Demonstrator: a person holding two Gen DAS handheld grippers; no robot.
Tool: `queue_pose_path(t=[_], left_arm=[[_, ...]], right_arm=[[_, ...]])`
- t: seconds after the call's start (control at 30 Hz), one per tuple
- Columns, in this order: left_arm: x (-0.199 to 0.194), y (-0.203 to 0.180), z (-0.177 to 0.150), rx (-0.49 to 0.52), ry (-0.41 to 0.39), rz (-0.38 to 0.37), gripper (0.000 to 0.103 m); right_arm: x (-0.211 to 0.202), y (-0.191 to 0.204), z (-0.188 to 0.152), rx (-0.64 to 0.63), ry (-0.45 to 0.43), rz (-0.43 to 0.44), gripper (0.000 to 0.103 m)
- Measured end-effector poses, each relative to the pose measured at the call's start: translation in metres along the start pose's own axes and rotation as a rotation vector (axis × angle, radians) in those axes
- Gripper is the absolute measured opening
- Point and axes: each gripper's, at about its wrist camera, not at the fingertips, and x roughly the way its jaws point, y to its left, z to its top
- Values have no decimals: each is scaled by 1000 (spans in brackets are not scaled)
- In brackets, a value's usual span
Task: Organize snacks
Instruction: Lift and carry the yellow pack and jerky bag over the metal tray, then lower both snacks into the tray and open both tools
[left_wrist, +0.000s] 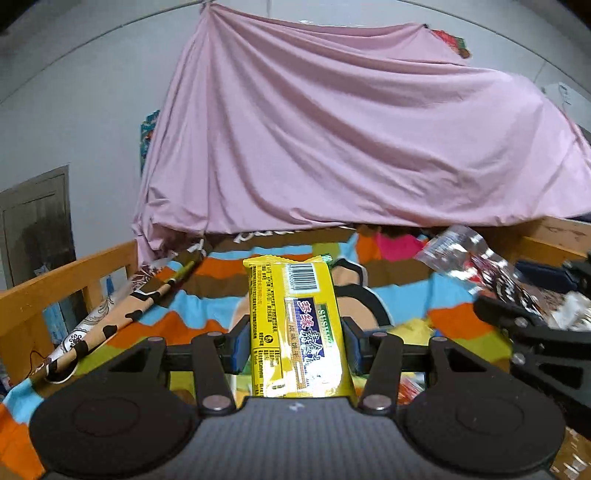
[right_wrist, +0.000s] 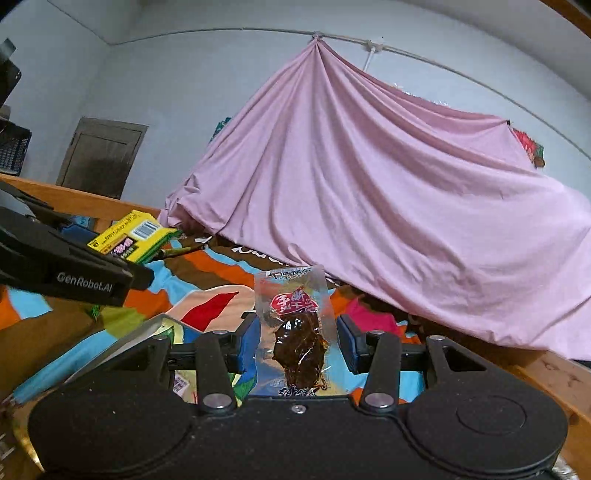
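My left gripper (left_wrist: 295, 345) is shut on a yellow snack packet (left_wrist: 295, 325) with a barcode, held upright above the colourful blanket (left_wrist: 192, 310). My right gripper (right_wrist: 297, 343) is shut on a clear packet of dark brown snack (right_wrist: 295, 332) with a red label, also held upright. In the right wrist view the left gripper's arm (right_wrist: 62, 269) comes in from the left with the yellow packet (right_wrist: 133, 236) at its tip. In the left wrist view the right gripper's arm (left_wrist: 532, 332) comes in from the right with the clear packet (left_wrist: 476, 262).
A pink sheet (left_wrist: 351, 140) hangs draped behind the bed. Wooden bed rails run along the left (left_wrist: 55, 291) and right (right_wrist: 554, 380). A patterned paper roll (left_wrist: 110, 321) lies on the blanket at left. More snack wrappers (left_wrist: 569, 314) lie at far right.
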Motion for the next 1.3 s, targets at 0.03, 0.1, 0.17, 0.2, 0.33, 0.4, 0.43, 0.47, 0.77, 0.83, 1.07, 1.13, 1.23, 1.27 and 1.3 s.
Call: queue_pose_path(t=[0.03, 0.1, 0.17, 0.2, 0.33, 0.4, 0.43, 0.47, 0.77, 0.83, 1.07, 1.13, 1.23, 1.27, 1.3], left_arm=[[10, 4, -1, -16, -2, 6, 54], [32, 15, -3, -63, 3, 15, 54], [50, 24, -10, -93, 15, 12, 54], [61, 27, -14, -95, 22, 7, 54], [91, 35, -36, -88, 47, -37, 54], [105, 36, -46, -100, 78, -54, 54], [112, 37, -51, -109, 92, -58, 54], [118, 38, -54, -117, 105, -60, 54], [156, 39, -81, -117, 242, -64, 54], [160, 39, -83, -115, 253, -66, 54], [169, 39, -87, -113, 313, -65, 54], [171, 41, -88, -124, 319, -68, 54], [172, 43, -87, -133, 323, -67, 54], [172, 43, -87, -137, 325, -68, 54], [172, 43, -87, -140, 327, -68, 55]], right_arm=[[9, 1, -3, 5, 3, -1, 48], [26, 3, -11, 9, 14, -3, 48], [46, 5, -19, 15, 31, -9, 48], [55, 5, -23, 22, 42, -11, 48], [92, 8, -40, 59, 95, -14, 48], [108, 11, -48, 84, 122, -6, 48], [116, 13, -51, 98, 135, 0, 48], [123, 17, -55, 109, 145, 8, 48], [166, 48, -73, 97, 251, 95, 48], [176, 50, -75, 89, 284, 102, 48], [190, 53, -80, 115, 342, 117, 48], [191, 55, -81, 107, 348, 123, 48], [192, 57, -85, 110, 366, 138, 48], [193, 58, -86, 109, 375, 143, 48], [193, 58, -87, 106, 377, 142, 49]])
